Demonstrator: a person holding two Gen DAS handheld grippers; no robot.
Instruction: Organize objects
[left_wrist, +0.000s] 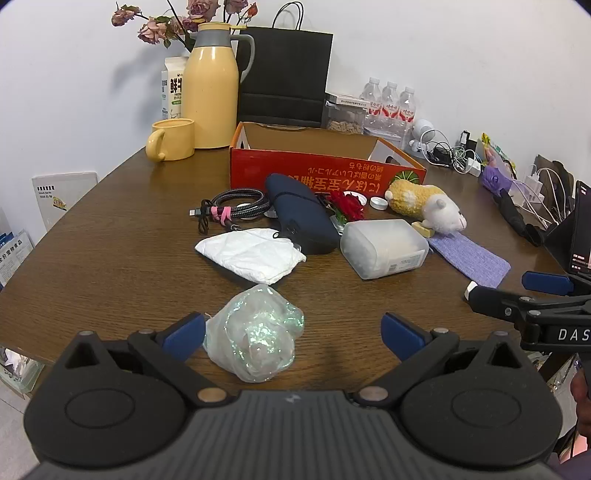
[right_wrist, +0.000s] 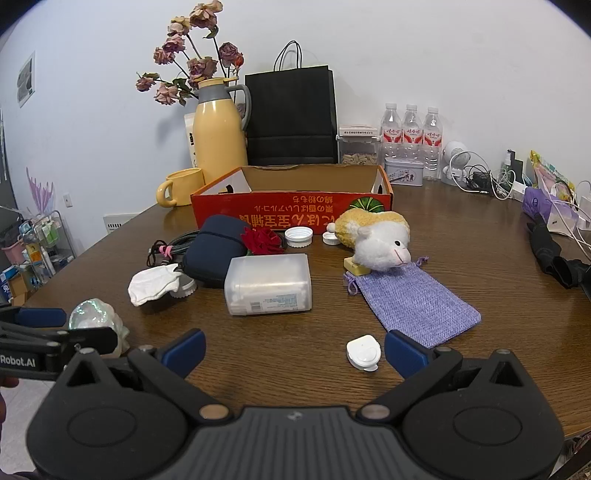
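Both tongs (left_wrist: 293, 334) (right_wrist: 294, 352) spread wide, empty, angled down over clutter: left framing iridescent wad (left_wrist: 256, 332), right beside white cap (right_wrist: 364, 352), red box (right_wrist: 291, 214) presumably the destination.

Both tongs, left tongs (left_wrist: 293, 334) and right tongs (right_wrist: 295, 350), are matte black plastic with blue pads, silver pivot pins, ribbed grey middle, white lettering on the side

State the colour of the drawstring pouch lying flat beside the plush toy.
Lilac purple, a woven fabric; the drawstring pouch shows best in the right wrist view.
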